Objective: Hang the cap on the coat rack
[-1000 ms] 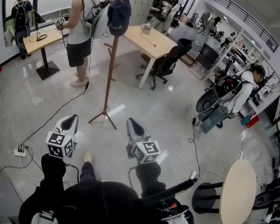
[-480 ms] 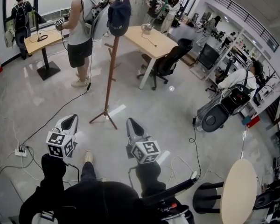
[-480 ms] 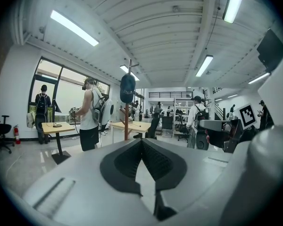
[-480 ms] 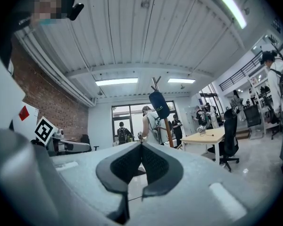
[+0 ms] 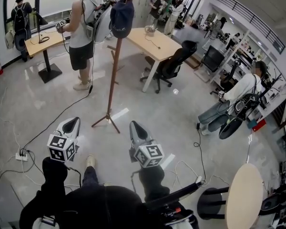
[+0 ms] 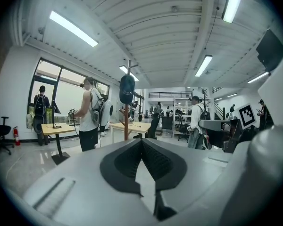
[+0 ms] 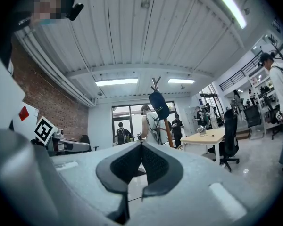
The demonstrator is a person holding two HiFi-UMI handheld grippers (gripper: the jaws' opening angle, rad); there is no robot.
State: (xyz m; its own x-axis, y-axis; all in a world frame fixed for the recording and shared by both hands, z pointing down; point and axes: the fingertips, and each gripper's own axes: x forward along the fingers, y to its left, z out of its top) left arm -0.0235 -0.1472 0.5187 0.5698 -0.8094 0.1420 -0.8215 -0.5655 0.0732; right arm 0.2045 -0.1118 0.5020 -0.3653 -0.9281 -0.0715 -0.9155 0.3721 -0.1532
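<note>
A dark blue cap (image 5: 121,17) hangs at the top of a wooden coat rack (image 5: 113,70) that stands on a tripod foot on the grey floor. Both grippers are held low, close to my body and well short of the rack. My left gripper (image 5: 72,122) is shut with nothing in it, and my right gripper (image 5: 135,126) is shut and empty too. In the left gripper view the cap (image 6: 127,88) shows far beyond the closed left gripper (image 6: 141,141). In the right gripper view the cap (image 7: 159,105) sits above the closed right gripper (image 7: 141,145).
A person in a white top (image 5: 81,32) stands left of the rack. Two wooden desks (image 5: 155,42) (image 5: 43,39) and an office chair (image 5: 174,63) lie beyond. A crouching person (image 5: 238,99) is at right. A round table (image 5: 243,194) and a floor cable (image 5: 52,123) are near.
Both grippers stay still and shut. The person at the right has shifted and turned; people at the back have moved slightly.
</note>
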